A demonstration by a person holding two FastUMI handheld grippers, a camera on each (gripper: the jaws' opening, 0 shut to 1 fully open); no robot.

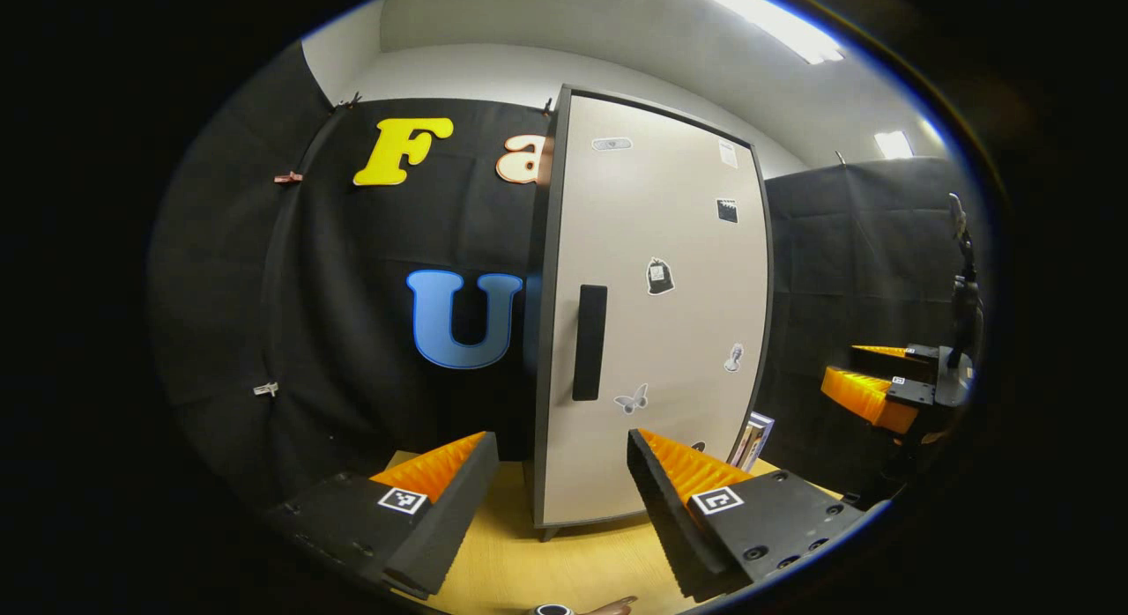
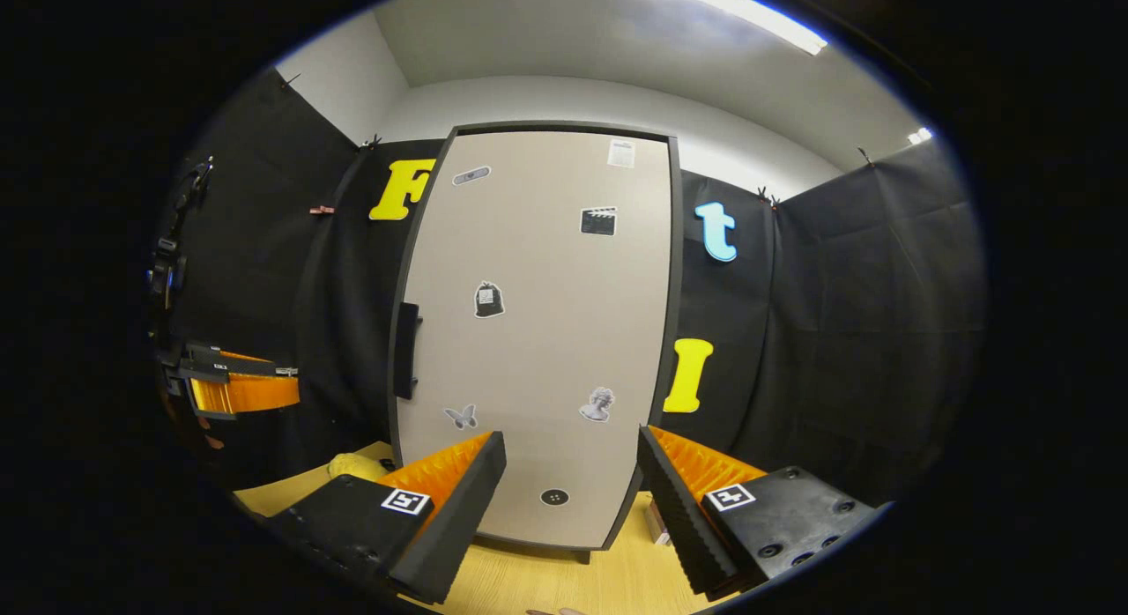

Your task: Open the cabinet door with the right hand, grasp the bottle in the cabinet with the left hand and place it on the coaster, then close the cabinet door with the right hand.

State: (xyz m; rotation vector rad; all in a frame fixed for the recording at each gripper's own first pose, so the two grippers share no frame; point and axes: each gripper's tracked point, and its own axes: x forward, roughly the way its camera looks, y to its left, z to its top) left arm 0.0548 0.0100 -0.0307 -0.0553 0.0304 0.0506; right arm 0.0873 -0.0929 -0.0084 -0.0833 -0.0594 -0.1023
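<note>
The cabinet door [image 2: 538, 333] is standing shut at the centre of the right gripper view, its pale face dotted with small stickers [image 2: 489, 300] and its dark upright handle [image 2: 406, 362] sitting on the left edge. In the left gripper view the same door [image 1: 656, 307] is filling the middle of the frame, seen at a slant, the handle [image 1: 589, 343] left of centre. The bottle and coaster cannot be made out in either view. The cabinet is resting on a light wooden table [image 2: 564, 580] running along the bottom of both frames. The right gripper [image 2: 571, 487] is hanging at lower centre of its own view, fingers spread wide with nothing between them, short of the door; it is also showing at the right edge of the left gripper view [image 1: 872, 381]. The left gripper [image 1: 562, 487] is likewise holding its fingers apart and empty at lower centre, facing the handle side, and is appearing at the left edge of the right gripper view [image 2: 238, 381]. A yellow object [image 2: 357, 465] is lying on the table at lower left
</note>
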